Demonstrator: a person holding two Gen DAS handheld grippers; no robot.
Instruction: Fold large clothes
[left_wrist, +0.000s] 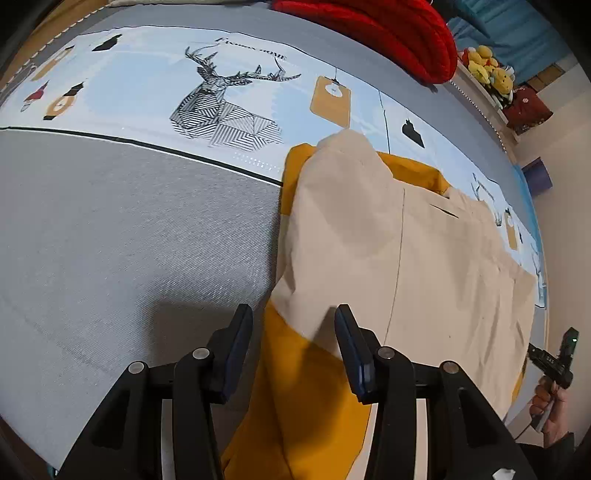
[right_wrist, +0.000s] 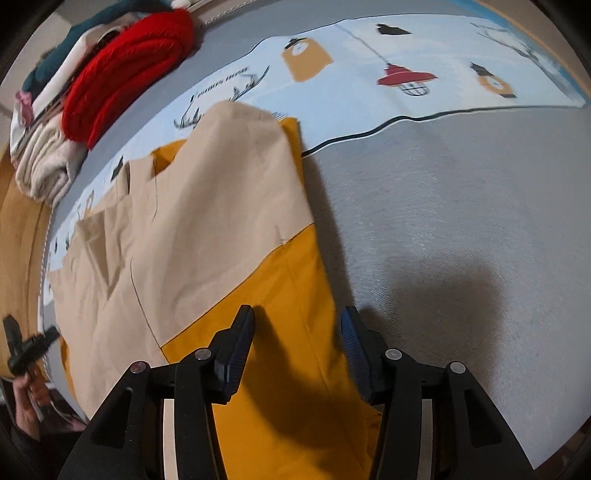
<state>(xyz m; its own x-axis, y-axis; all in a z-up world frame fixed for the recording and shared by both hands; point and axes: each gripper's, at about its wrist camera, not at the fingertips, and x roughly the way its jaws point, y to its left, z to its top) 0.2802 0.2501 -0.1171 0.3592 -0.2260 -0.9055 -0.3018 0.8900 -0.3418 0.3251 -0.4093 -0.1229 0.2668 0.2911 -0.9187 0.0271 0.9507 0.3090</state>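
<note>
I am folding a big jacket (left_wrist: 369, 236) that lies on the bed (left_wrist: 129, 229), part tan and part yellow. It is spread flat on the grey and picture-printed cover, and one tan flap already lies over the middle, so I think one fold is done and I am getting ready for another. My left gripper (left_wrist: 293, 325) hangs over the near left edge of the jacket, where tan meets yellow. Its two fingers stand apart and nothing is pinched between them. My right gripper (right_wrist: 297, 325) hangs over the yellow part at the near right edge. Its fingers stand apart too, with yellow cloth under the gap but not squeezed. Next, I think each gripper must go down onto its own edge, close on the cloth, and lift both sides together. The cloth is soft and floppy, so I must grab enough of it. A red blanket (left_wrist: 380, 33) sits far off at the back.
</note>
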